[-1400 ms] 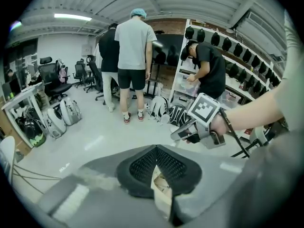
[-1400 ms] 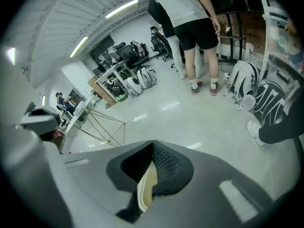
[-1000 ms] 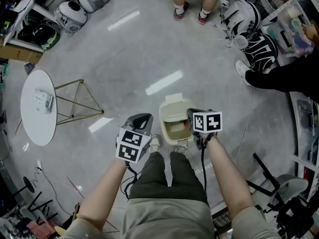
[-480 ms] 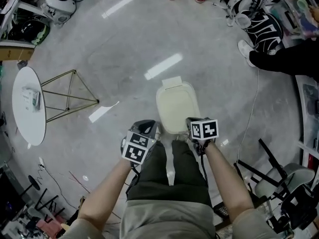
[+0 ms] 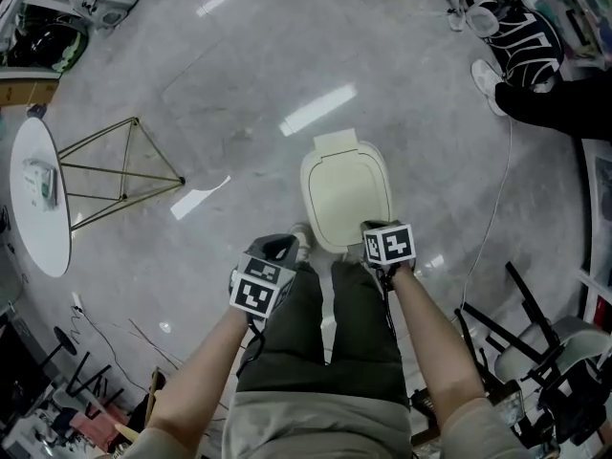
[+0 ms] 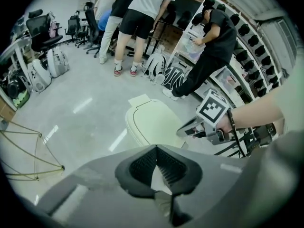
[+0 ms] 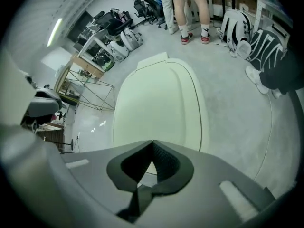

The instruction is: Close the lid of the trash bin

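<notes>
The cream trash bin [image 5: 346, 194] stands on the grey floor just ahead of my legs, its lid lying flat and shut. My left gripper [image 5: 275, 251] hovers to the left of the bin's near edge, jaws shut and empty. At the bin's near right corner my right gripper [image 5: 373, 232] is also shut on nothing. In the left gripper view the bin [image 6: 152, 125] lies beyond the left gripper [image 6: 156, 148], with the right gripper [image 6: 190, 129] beside it. Seen from the right gripper [image 7: 152, 144], the lid [image 7: 159, 103] fills the middle of the view.
A round white table [image 5: 38, 194] and a gold wire stand [image 5: 115, 170] are at the left. A cable [image 5: 490, 228] runs over the floor to the right, by black chair legs [image 5: 507, 323]. People [image 6: 142, 13] and bags [image 6: 164, 68] stand beyond the bin.
A second ago the lid stood open, showing the bin's inside; it now lies shut. Both grippers have drawn back toward my legs.
</notes>
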Demonstrator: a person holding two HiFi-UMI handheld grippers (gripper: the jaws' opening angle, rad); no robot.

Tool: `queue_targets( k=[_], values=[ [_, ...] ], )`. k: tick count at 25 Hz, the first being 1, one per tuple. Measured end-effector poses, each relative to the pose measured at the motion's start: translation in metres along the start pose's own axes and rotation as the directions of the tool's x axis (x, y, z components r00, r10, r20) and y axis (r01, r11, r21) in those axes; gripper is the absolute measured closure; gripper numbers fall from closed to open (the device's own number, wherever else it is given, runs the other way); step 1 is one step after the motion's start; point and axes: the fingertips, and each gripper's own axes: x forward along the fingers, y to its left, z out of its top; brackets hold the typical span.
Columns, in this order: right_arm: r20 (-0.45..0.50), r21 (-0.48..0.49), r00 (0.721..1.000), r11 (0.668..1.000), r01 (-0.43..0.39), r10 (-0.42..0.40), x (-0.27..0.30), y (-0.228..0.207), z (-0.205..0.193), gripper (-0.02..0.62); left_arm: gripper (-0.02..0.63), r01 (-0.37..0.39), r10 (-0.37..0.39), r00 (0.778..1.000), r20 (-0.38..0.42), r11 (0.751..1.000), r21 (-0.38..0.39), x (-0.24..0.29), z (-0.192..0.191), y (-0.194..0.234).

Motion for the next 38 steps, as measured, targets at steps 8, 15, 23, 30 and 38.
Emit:
queue_targets(
  k=[8,15,23,30,38],
  values=[
    [0.080,0.098,0.997,0.995,-0.019,0.011,-0.035,0.013,0.012,0.592,0.603,-0.019,0.019,0.999,0.034,1.000,0.006,-0.020,0.013,0.004],
    [0.255,0.054,0.965,0.996,-0.070,0.054,-0.141,0.057,0.056,0.592,0.603,-0.045,0.037,0.990,0.139,0.997,0.057,-0.089,0.073,-0.012],
    [0.483,-0.101,0.867,0.991,-0.082,0.121,-0.316,0.134,0.107,0.592,0.603,-0.068,0.026,0.944,0.329,0.991,0.116,-0.210,0.150,-0.052],
    [0.656,-0.280,0.725,0.960,-0.025,0.210,-0.467,0.214,0.119,0.592,0.603,-0.127,0.012,0.853,0.522,0.975,0.185,-0.325,0.210,-0.099],
    [0.823,-0.371,0.494,0.924,0.093,0.280,-0.604,0.289,0.122,0.592,0.603,-0.215,-0.034,0.737,0.675,0.935,0.282,-0.442,0.242,-0.159]
  ],
)
